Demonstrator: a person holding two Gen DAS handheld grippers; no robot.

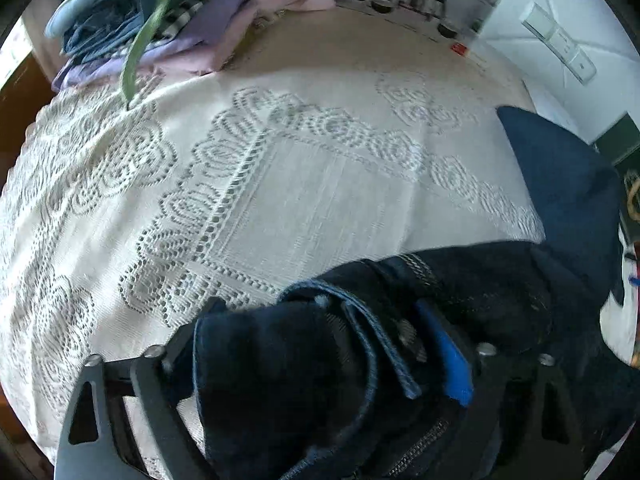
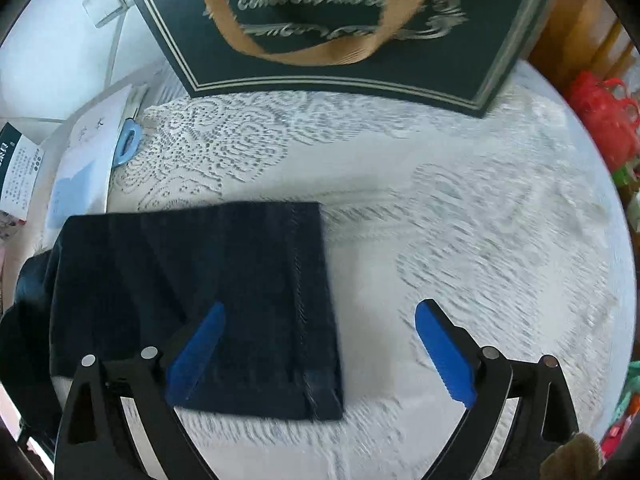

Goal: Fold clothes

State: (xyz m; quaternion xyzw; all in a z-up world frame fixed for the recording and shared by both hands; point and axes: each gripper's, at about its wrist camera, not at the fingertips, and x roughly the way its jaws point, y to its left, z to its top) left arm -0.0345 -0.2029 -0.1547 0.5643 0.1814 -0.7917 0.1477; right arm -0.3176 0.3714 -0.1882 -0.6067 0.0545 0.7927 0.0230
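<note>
Now the dark jeans [image 2: 192, 304] lie folded on the lace tablecloth [image 2: 460, 220], below the green gift bag [image 2: 344, 28]; the left gripper [image 1: 320, 344] is clamped on their waistband; the right gripper [image 2: 320, 348] hangs with jaws spread wide over the jeans' right edge.

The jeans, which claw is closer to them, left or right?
Left. The left gripper is clamped on the jeans at the waistband; the right gripper hangs open just above a leg end.

Jeans [image 2: 192, 304] lie on the lace cloth [image 2: 460, 220] covering the bench; a clothes pile [image 1: 160, 28] sits at its far left corner.
</note>
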